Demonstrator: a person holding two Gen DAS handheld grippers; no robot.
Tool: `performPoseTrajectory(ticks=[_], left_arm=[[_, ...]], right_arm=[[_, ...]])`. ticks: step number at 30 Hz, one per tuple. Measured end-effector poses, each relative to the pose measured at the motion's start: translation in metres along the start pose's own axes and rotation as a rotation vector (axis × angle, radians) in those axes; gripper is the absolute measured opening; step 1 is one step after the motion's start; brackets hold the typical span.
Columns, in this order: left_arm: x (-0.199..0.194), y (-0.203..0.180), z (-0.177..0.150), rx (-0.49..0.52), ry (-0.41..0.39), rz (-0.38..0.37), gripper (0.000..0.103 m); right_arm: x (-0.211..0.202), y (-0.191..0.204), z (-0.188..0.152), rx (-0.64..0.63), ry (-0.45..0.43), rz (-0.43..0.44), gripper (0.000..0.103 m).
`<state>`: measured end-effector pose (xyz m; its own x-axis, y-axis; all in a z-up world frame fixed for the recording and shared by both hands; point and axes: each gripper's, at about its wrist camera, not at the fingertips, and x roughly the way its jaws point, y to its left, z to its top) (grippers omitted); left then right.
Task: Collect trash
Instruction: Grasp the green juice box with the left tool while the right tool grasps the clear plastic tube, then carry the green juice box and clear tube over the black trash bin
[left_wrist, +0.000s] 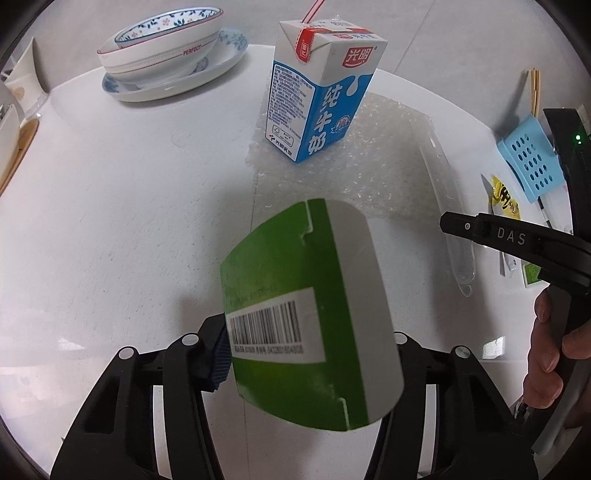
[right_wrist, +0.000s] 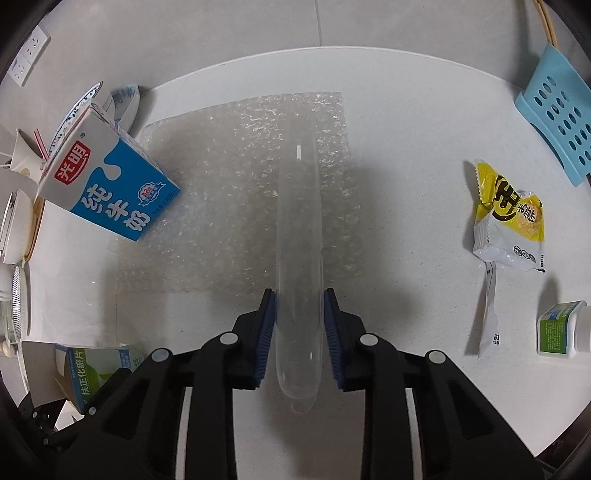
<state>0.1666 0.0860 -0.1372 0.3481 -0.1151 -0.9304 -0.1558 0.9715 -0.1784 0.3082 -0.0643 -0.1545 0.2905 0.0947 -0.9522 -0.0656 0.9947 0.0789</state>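
Left gripper (left_wrist: 306, 354) clamps a green box (left_wrist: 306, 314); right gripper (right_wrist: 299, 328) pinches a clear tube (right_wrist: 299, 236) pointing to 12 o'clock. Lift both straight, grips firm.

R pad of the left gripper (left_wrist: 308, 356) was hidden behind the green box (left_wrist: 306, 314); blue basket (right_wrist: 557, 118) was cut off by frame edge; small print on the snack wrapper (right_wrist: 508, 218) couldn't be read.

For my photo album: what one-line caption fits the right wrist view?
The right gripper closes its blue pads around a clear plastic tube lying on the white table.
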Motion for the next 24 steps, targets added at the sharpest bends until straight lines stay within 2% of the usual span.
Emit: performPoseTrajectory(ticks=[24], left_arm=[[-0.027, -0.012, -0.013, 0.006, -0.043, 0.009, 0.05]], right_arm=[[-0.051, -0.017, -0.015, 0.011, -0.095, 0.043, 0.025]])
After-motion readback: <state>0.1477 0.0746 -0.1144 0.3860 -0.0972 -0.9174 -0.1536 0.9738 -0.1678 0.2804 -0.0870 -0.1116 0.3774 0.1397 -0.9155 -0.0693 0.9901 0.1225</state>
